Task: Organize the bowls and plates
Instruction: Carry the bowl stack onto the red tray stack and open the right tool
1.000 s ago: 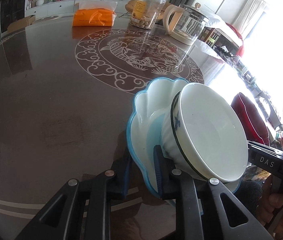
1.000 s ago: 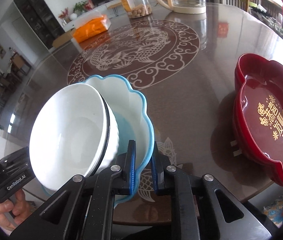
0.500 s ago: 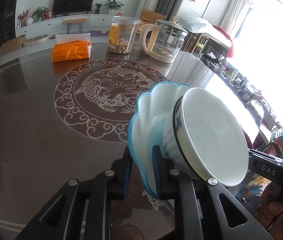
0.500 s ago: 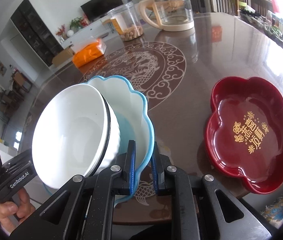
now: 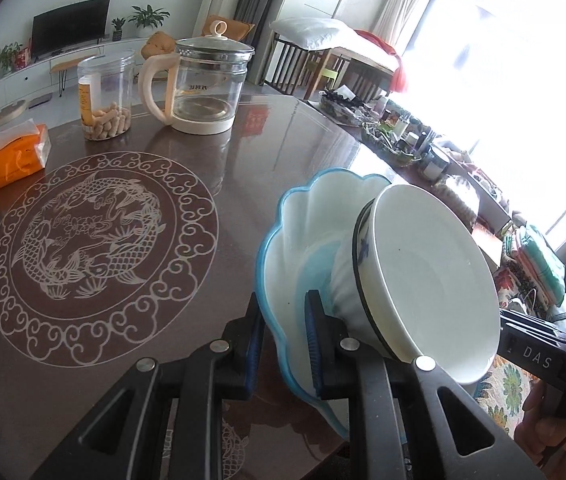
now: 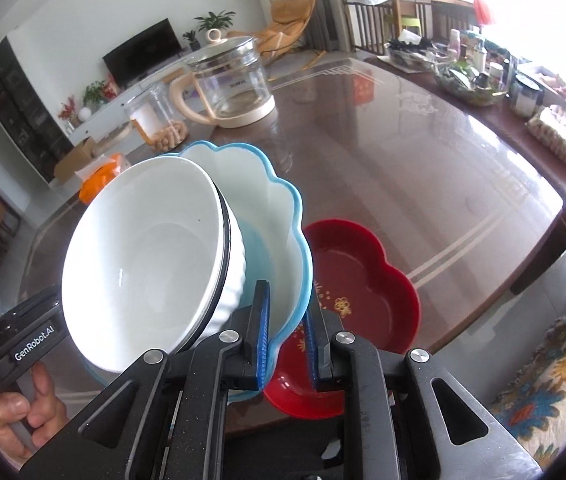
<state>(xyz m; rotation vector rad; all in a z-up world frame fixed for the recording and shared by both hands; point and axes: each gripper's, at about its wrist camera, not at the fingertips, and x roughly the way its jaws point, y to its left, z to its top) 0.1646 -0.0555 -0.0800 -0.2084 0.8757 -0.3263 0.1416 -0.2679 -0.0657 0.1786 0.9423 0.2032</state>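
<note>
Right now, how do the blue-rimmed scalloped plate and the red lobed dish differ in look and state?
The blue-rimmed scalloped plate is white inside and held in the air; the red lobed dish is dark red with gold markings and rests on the table. The plate is clamped by the left gripper and right gripper and carries a white bowl; the dish is empty and ungripped. Both have wavy, flower-like rims.

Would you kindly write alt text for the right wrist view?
The right gripper clamps the rim of a blue scalloped plate carrying a white bowl, held above a red tray on a glossy brown table.
</note>
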